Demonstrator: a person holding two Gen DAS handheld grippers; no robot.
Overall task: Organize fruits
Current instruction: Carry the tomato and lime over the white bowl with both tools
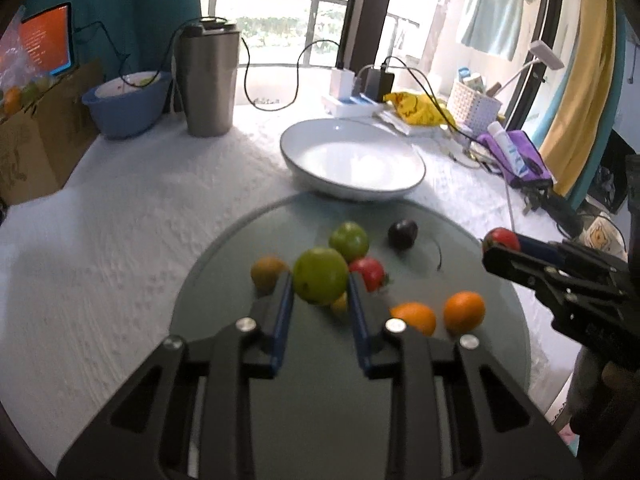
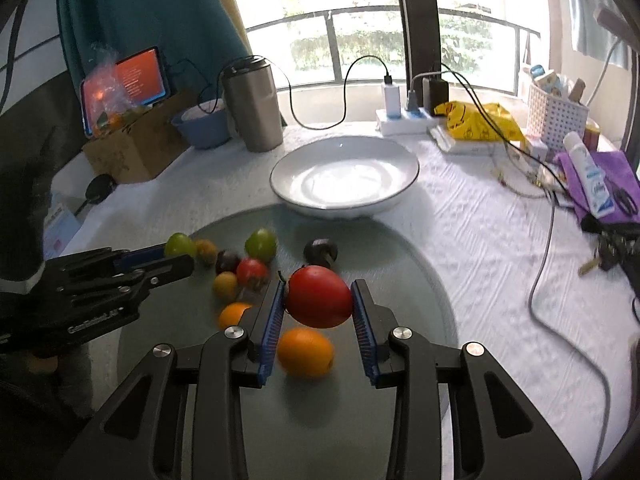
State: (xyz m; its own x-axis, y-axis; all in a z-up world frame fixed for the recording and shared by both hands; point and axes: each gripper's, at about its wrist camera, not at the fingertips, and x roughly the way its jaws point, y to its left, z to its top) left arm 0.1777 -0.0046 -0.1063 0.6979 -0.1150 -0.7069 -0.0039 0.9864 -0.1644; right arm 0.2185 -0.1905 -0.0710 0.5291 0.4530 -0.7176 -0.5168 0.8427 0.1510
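The left wrist view alone shows the left gripper (image 1: 320, 286) head-on: its blue pads are clamped on a round green fruit (image 1: 320, 275), lifted above the round grey glass tray (image 1: 224, 264). At its right edge the right gripper (image 1: 500, 246) appears side-on, with only a sliver of red showing between its tips.

The right wrist view fills that in: the right gripper (image 2: 319, 298) is clamped on a smooth red tomato-like fruit (image 2: 319, 297), held over the tray, above an orange citrus fruit (image 2: 305, 353) lying there. This view also shows a small dark round object with a stub handle (image 2: 320, 251) on the glass, and the left gripper (image 2: 176, 254) side-on with green at its tips.

Both views show the wide white shallow bowl (image 1: 352, 160) standing on the white textured surface (image 1: 120, 220) just beyond the tray, and more small fruits lying loose on the glass.
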